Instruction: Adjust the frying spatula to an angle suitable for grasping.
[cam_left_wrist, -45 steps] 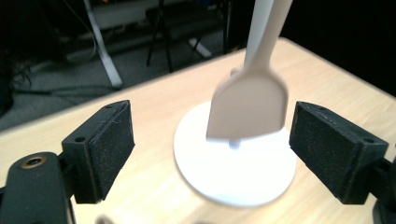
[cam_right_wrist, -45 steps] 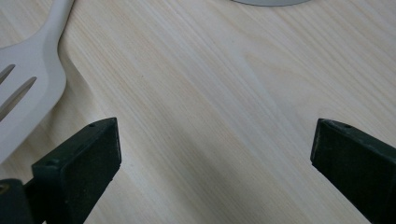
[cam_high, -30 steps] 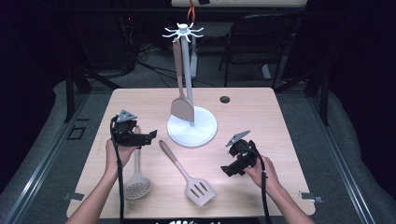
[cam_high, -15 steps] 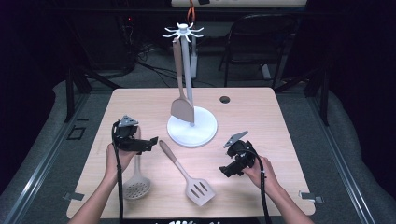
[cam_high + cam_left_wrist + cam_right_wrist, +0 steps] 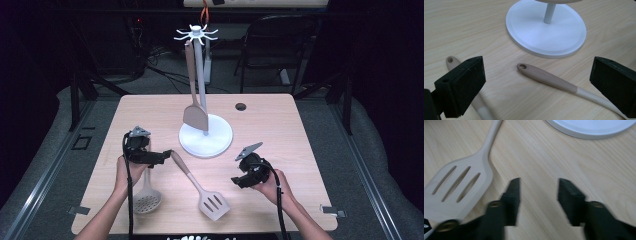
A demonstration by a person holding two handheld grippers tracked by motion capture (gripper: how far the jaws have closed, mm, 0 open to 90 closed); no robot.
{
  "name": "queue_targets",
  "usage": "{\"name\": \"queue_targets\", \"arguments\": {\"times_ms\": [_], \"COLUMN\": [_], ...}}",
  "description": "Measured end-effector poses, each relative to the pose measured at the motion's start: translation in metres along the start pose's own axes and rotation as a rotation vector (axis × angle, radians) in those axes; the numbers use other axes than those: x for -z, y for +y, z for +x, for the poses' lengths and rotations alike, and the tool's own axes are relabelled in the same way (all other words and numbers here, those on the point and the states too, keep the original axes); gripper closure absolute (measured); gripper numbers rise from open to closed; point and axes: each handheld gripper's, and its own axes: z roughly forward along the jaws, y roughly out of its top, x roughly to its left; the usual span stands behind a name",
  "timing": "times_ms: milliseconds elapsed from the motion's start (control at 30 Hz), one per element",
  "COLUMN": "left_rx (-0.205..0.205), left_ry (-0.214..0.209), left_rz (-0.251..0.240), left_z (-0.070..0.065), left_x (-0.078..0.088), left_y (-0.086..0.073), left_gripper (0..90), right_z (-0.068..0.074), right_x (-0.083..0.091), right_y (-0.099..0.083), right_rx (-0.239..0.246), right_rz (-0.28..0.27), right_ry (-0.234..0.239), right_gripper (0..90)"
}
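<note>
A beige slotted spatula (image 5: 200, 187) lies flat on the table, its head towards me. In the left gripper view its handle (image 5: 549, 78) lies on the wood between the wide-open jaws of my left gripper (image 5: 536, 82), untouched; those jaws have just been opening wider. In the high view the left gripper (image 5: 161, 156) is at the handle's far end. My right gripper (image 5: 239, 179) hovers to the right of the spatula's head (image 5: 456, 190). Its jaws (image 5: 539, 185) have just been closing, a gap remains and nothing is between them.
A skimmer spoon (image 5: 146, 200) lies under my left hand, its handle end (image 5: 451, 61) beside the left jaw. A white stand (image 5: 206, 135) with a hook crown (image 5: 196, 34) holds a hanging solid spatula (image 5: 194, 116). A black grommet (image 5: 241, 106) sits at the back of the table (image 5: 280, 130).
The left gripper has edged slightly down and right towards the slotted spatula's handle end. The right hand has stayed in place.
</note>
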Motion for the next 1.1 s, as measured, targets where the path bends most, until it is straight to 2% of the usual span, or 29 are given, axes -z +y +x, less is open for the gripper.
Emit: {"name": "queue_targets", "arguments": {"times_ms": [33,67,167,233,367,500,533,567,667,700,733,867,967,1100], "left_rx": [0.001,0.009,0.011,0.022,0.032,0.031,0.032,0.036,0.040,0.039,0.035,0.034,0.016,0.022], "left_ry": [0.000,0.002,-0.005,-0.009,-0.015,-0.009,0.003,0.008,0.011,0.011,0.007,0.012,0.024,0.025], "left_rz": [0.000,-0.005,0.004,0.013,0.025,0.026,0.016,0.009,0.015,0.017,0.029,0.039,0.034,0.038], "left_z": [0.000,0.000,0.000,0.001,0.000,-0.002,-0.003,-0.004,-0.006,-0.006,-0.006,-0.009,-0.009,-0.010], "left_x": [0.000,-0.001,-0.002,-0.003,-0.005,-0.005,-0.004,-0.004,-0.005,-0.006,-0.006,-0.009,-0.009,-0.011], "left_y": [0.000,-0.001,-0.002,-0.002,-0.003,-0.003,-0.003,-0.003,-0.002,-0.003,-0.003,-0.003,-0.003,-0.004], "left_gripper": [0.0,0.0,0.0,0.0,0.0,0.0,0.0,0.0,0.2,0.2,0.1,0.1,1.0,1.3], "right_z": [0.004,0.005,0.012,0.017,0.029,0.045,0.048,0.052,0.062,0.064,0.068,0.075,0.079,0.082], "right_x": [0.001,0.001,0.001,0.002,0.000,-0.003,-0.002,-0.003,-0.004,-0.004,-0.007,-0.014,-0.020,-0.025], "right_y": [0.001,0.002,0.004,0.005,0.008,0.011,0.012,0.012,0.014,0.014,0.013,0.014,0.012,0.011], "right_rx": [0.023,0.027,0.043,0.055,0.064,0.101,0.126,0.132,0.149,0.166,0.162,0.195,0.196,0.206], "right_rz": [0.005,-0.001,-0.005,-0.014,-0.015,0.004,0.017,0.006,0.018,0.040,0.036,0.080,0.091,0.127], "right_ry": [0.017,0.027,0.057,0.080,0.126,0.176,0.176,0.186,0.204,0.203,0.213,0.221,0.241,0.257], "right_gripper": [70.0,74.7,86.6,90.0,90.0,90.0,90.0,90.0,90.0,90.0,90.0,90.0,90.0,90.0]}}
